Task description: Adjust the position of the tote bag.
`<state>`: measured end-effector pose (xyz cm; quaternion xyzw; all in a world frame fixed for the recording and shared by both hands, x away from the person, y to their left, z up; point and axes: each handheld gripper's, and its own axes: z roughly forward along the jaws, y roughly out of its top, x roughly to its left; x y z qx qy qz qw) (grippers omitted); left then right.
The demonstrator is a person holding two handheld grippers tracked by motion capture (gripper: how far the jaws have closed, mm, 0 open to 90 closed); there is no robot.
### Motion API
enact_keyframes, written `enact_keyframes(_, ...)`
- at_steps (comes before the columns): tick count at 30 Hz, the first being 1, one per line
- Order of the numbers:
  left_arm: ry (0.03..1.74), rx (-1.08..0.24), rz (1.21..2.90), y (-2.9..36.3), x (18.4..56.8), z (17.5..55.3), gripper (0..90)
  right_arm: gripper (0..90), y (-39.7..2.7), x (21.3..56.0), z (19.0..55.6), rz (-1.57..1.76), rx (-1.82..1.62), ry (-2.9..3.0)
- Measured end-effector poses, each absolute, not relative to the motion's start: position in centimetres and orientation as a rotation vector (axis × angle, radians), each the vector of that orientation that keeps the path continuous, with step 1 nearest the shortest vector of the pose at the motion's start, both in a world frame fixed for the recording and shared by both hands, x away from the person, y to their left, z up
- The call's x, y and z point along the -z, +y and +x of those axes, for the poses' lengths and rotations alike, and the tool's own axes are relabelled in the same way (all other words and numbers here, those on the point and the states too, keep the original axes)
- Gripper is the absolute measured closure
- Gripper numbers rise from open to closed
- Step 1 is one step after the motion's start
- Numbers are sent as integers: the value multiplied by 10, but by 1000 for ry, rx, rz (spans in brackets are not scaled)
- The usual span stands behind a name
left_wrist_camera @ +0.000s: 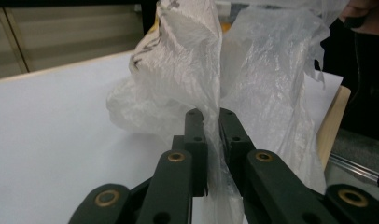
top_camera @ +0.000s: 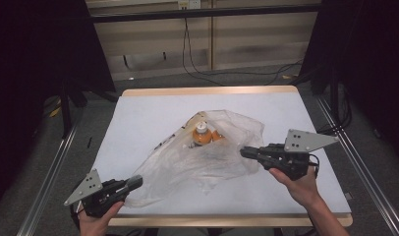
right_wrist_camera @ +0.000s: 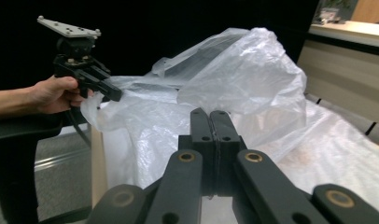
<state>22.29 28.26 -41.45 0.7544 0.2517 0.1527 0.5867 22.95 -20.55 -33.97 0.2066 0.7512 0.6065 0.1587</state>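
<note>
Two grippers clamped on bag [top_camera: 202, 157]: left gripper [top_camera: 136, 181] near table's [top_camera: 138, 118] front-left corner, right gripper [top_camera: 244, 152] toward right edge. Both pinching thin plastic. Orange bottle [top_camera: 202, 135] inside, near centre.

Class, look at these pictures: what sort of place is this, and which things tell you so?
Probably a lab recording station: a white-topped table with dark curtains around it, bare cables on the floor, and hand-held black grippers with cameras.
</note>
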Motion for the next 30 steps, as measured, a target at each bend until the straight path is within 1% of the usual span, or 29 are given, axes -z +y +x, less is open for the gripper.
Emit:
enact_keyframes(4, 587, -371, 1715, 285, 402, 228, 862, 900, -211, 335, 230, 608, -1739, 2121)
enact_keyframes(9, 567, -406, 1711, 281, 383, 233, 864, 900, -214, 323, 230, 590, -1734, 2090)
enact_keyframes(12, 544, -413, 1709, 278, 372, 238, 864, 900, -214, 319, 231, 589, -1727, 2081)
enact_keyframes(13, 548, -398, 1706, 277, 368, 242, 864, 900, -213, 318, 233, 584, -1733, 2079)
enact_keyframes(15, 555, -393, 1697, 277, 364, 247, 866, 900, -214, 316, 235, 591, -1717, 2080)
enact_keyframes(17, 548, -360, 1689, 276, 362, 253, 869, 900, -215, 316, 235, 594, -1727, 2078)
enact_keyframes(20, 555, -398, 1692, 274, 358, 259, 874, 900, -217, 315, 242, 610, -1745, 2061)
enact_keyframes(22, 551, -385, 1679, 273, 356, 262, 874, 900, -219, 313, 247, 623, -1751, 2047)
enact_keyframes(26, 561, -415, 1671, 274, 348, 270, 877, 900, -223, 309, 252, 624, -1773, 2023)
enact_keyframes(30, 560, -395, 1651, 274, 342, 279, 878, 900, -227, 305, 255, 627, -1781, 1995)
